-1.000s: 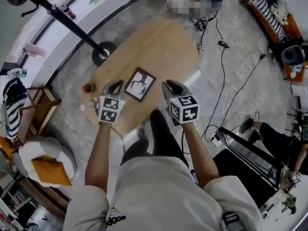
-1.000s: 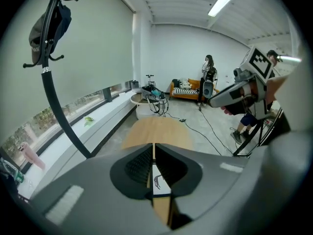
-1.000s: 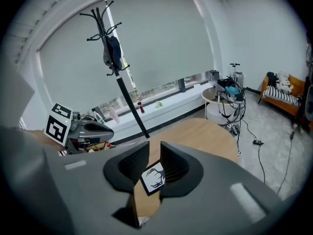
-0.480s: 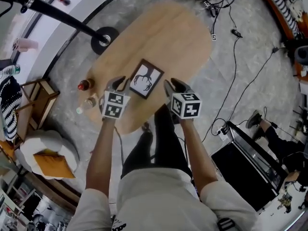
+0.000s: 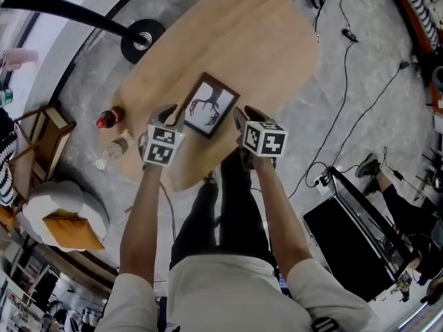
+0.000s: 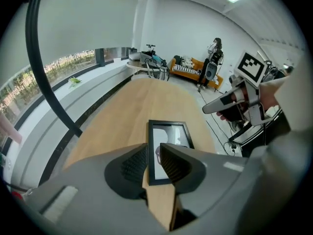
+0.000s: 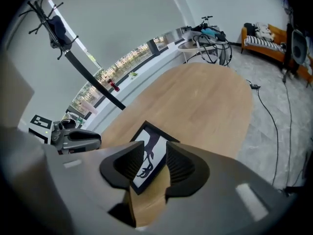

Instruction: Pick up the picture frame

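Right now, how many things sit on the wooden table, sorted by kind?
Picture frames: 1, the black rectangular picture frame
Bottles: 2, the dark bottle with a red cap and the clear plastic bottle
Total: 3

Black picture frame [image 5: 210, 105], tan wooden table [image 5: 271, 41]
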`<state>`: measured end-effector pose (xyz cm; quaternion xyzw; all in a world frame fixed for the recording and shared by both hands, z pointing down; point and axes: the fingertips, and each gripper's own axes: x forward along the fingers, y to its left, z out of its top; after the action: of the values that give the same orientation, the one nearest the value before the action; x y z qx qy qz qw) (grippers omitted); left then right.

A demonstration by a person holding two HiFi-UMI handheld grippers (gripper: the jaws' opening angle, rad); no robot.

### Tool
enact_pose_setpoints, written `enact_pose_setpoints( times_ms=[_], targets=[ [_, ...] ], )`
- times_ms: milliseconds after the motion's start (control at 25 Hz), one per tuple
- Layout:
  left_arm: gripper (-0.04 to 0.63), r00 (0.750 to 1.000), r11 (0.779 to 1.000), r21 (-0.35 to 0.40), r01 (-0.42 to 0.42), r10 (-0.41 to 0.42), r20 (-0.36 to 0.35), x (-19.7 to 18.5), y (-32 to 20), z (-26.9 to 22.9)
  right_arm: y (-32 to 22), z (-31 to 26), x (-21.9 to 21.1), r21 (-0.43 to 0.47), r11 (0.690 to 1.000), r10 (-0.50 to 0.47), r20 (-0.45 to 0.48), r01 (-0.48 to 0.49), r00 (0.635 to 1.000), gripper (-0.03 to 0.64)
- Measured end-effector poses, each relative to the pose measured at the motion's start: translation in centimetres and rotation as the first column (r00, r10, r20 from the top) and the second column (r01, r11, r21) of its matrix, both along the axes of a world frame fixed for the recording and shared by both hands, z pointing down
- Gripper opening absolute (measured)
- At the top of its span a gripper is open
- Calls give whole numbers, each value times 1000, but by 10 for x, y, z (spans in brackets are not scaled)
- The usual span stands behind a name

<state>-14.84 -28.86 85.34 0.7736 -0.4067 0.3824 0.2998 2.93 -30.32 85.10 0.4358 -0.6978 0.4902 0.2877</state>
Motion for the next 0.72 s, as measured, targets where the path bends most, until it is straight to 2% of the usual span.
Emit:
enact_pose_setpoints(
  times_ms=[320,560,720],
  targets=[
    [110,1000,995,-95,13,-13,0,2,4,81,5,61,-2,-81,996,41,0,-41,999,160],
    [121,995,984,-159,-78,87,54,10,11,109,1,84,-4,-122,989,81,19,-78,997,169],
    [124,993,979,-181,-90,103,60,8,13,117,-2,97,-5,-152,983,104,18,-100,994,170]
  ],
)
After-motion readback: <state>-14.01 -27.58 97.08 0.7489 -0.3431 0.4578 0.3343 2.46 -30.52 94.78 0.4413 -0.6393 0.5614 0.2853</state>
